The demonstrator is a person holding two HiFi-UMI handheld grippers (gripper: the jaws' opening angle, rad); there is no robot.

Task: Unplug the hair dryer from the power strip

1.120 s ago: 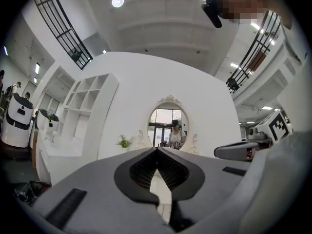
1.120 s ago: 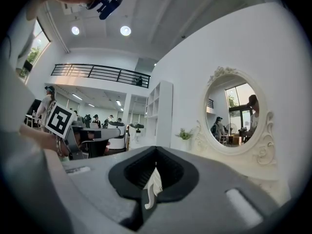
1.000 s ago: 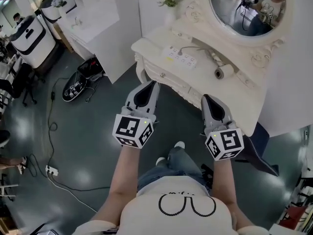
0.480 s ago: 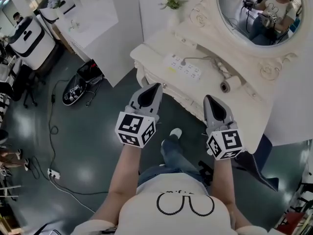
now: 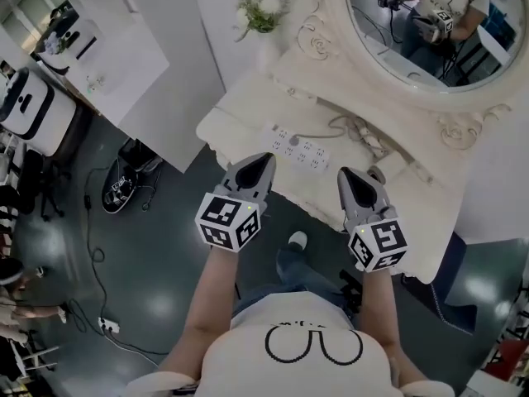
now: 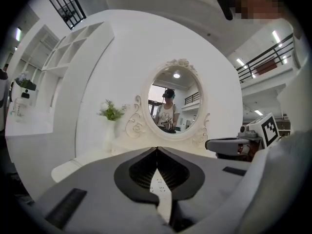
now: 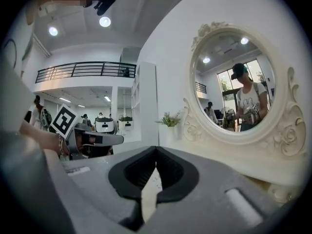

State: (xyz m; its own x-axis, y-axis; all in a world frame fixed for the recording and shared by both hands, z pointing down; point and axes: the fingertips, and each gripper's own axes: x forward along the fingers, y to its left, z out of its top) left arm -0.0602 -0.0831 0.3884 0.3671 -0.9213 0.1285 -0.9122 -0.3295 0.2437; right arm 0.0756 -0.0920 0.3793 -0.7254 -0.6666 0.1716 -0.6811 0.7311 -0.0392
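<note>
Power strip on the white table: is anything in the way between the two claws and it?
Nothing visible. The power strip lies in the open on the table top, just beyond the left claw and right claw. Only bare table lies between. Both claws are shut and empty.

Tabletop (image 5: 235, 122) left of power strip (image 5: 302, 149) seems clear.

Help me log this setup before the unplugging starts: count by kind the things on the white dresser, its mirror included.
power strip: 1
hair dryer: 1
vase of flowers: 1
oval mirror: 1
Total: 4
</note>
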